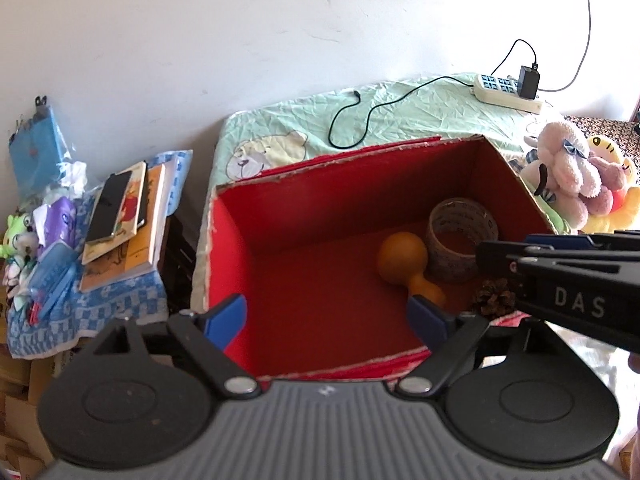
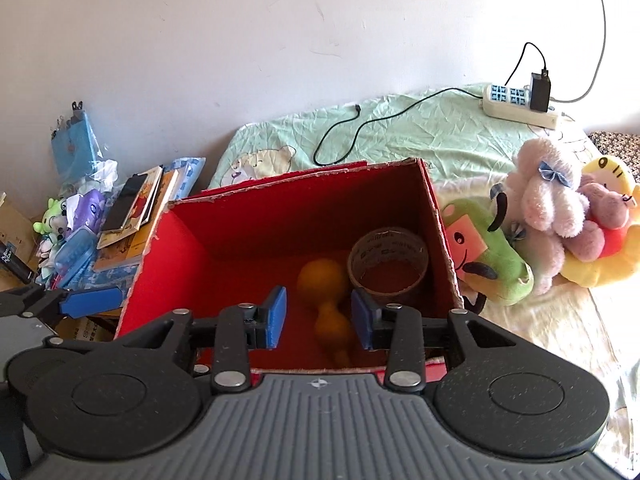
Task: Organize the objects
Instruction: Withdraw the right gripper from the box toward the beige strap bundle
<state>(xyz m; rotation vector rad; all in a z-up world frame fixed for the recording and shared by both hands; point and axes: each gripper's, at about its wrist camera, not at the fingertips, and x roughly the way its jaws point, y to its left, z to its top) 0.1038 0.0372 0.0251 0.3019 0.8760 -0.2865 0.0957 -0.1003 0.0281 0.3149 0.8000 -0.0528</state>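
Note:
An open red box (image 1: 320, 216) (image 2: 248, 224) stands on the bed. Inside it lie an orange gourd (image 1: 402, 262) (image 2: 322, 280), a roll of clear tape (image 1: 460, 240) (image 2: 388, 264) and a pine cone (image 1: 494, 300). My left gripper (image 1: 328, 320) is open over the box's near left part, with nothing between its blue pads. My right gripper (image 2: 320, 316) (image 1: 492, 256) is open above the near right part, over the gourd, and holds nothing. One blue pad (image 2: 88, 300) of the left gripper shows at the left of the right wrist view.
Plush toys (image 2: 552, 200) (image 1: 564, 176) are heaped to the right of the box, a green one (image 2: 488, 256) against its wall. A power strip (image 2: 520, 106) with a charger and black cable (image 2: 360, 128) lies behind. Books and clutter (image 1: 124, 220) fill a stand on the left.

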